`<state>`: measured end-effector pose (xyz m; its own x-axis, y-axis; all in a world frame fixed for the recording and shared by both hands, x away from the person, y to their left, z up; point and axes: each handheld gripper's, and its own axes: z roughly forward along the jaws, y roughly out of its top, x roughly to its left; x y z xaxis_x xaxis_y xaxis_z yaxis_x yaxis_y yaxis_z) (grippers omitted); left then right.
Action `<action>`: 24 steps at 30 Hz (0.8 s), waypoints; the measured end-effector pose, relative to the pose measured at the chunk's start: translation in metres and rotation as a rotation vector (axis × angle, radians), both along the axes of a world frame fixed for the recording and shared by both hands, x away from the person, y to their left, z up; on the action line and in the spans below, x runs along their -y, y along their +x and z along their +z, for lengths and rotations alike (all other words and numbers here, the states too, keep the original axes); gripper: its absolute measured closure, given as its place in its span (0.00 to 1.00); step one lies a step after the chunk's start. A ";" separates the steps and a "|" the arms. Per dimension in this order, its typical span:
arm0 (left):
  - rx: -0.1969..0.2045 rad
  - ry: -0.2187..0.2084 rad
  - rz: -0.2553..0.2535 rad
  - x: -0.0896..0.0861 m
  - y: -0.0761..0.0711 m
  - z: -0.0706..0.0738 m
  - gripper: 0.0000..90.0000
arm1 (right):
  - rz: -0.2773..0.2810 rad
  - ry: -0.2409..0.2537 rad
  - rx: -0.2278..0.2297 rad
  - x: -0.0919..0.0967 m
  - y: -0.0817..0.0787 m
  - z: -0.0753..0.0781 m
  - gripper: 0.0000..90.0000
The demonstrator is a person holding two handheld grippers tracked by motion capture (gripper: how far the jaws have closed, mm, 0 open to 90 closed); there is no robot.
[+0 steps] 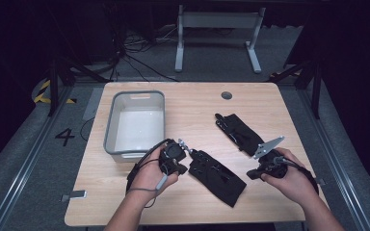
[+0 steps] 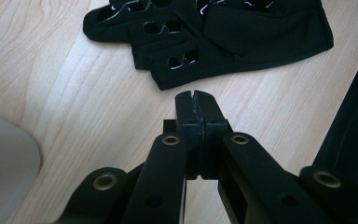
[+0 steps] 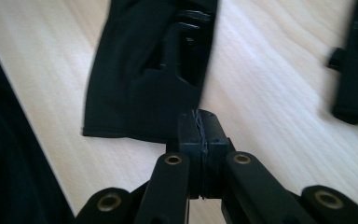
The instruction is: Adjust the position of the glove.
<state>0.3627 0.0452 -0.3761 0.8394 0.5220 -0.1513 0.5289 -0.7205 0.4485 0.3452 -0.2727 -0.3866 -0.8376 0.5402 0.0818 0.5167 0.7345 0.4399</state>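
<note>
Both grippers clenched, empty. Left gripper at 6 o'clock of near glove; right gripper at 5 o'clock of far glove. Gloves flat on surface.

Table brightly lit from above, surroundings dark — right gripper view blurred

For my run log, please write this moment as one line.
left gripper: shut, empty | right gripper: shut, empty | two black gloves: flat on table | grey bin: empty

The grey plastic bin stands empty on the wooden table, just beyond and to the left of the left gripper. A round grommet hole is farther off.
</note>
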 end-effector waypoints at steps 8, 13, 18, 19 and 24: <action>-0.007 -0.024 0.014 0.000 0.003 0.000 1.00 | 0.102 -0.013 -0.037 -0.029 -0.012 -0.012 1.00; -0.005 -0.032 0.015 0.000 0.004 0.000 1.00 | 0.155 -0.021 -0.061 -0.044 -0.016 -0.023 1.00; -0.014 -0.038 0.011 0.001 0.005 -0.001 0.95 | 0.188 -0.039 -0.078 -0.053 -0.018 -0.033 1.00; -0.017 -0.036 0.010 0.002 0.005 -0.001 0.95 | 0.189 -0.042 -0.082 -0.055 -0.018 -0.034 1.00; -0.021 -0.040 0.010 0.003 0.006 -0.003 0.93 | 0.185 -0.059 -0.095 -0.056 -0.016 -0.041 1.00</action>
<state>0.3687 0.0425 -0.3786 0.8305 0.5238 -0.1894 0.5457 -0.6968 0.4656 0.3288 -0.2170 -0.4275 -0.9130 0.3842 0.1374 0.4076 0.8437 0.3493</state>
